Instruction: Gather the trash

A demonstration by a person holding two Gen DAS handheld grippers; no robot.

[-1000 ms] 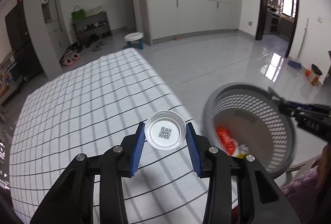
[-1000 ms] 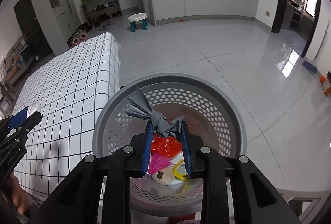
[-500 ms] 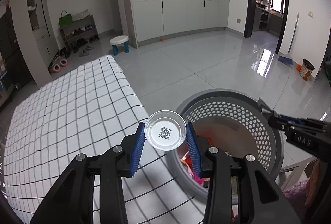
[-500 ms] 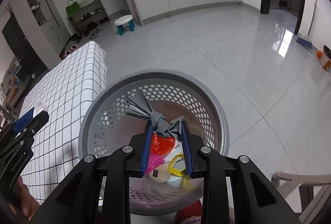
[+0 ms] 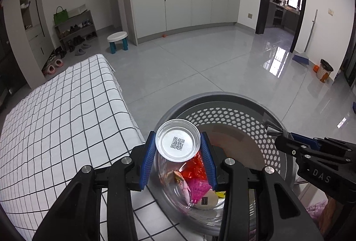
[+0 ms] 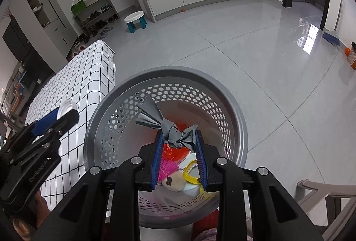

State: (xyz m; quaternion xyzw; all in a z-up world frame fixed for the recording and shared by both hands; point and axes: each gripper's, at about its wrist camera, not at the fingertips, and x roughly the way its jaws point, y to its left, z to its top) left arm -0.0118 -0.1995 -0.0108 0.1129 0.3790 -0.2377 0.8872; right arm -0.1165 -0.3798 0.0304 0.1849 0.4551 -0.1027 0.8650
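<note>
Basket (image 6: 231, 94) count: one. Left claw (image 5: 178, 147) loosening around one clear cup (image 5: 176, 141); right claw (image 6: 179, 147) clamps one grey wrapper (image 6: 171, 129).

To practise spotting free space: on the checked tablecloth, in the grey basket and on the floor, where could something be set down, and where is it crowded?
Free: the checked tablecloth left of the basket; the floor between basket rim and cabinets. Crowded: the basket's near bottom, heaped with wrappers; its far bottom is bare.
</note>
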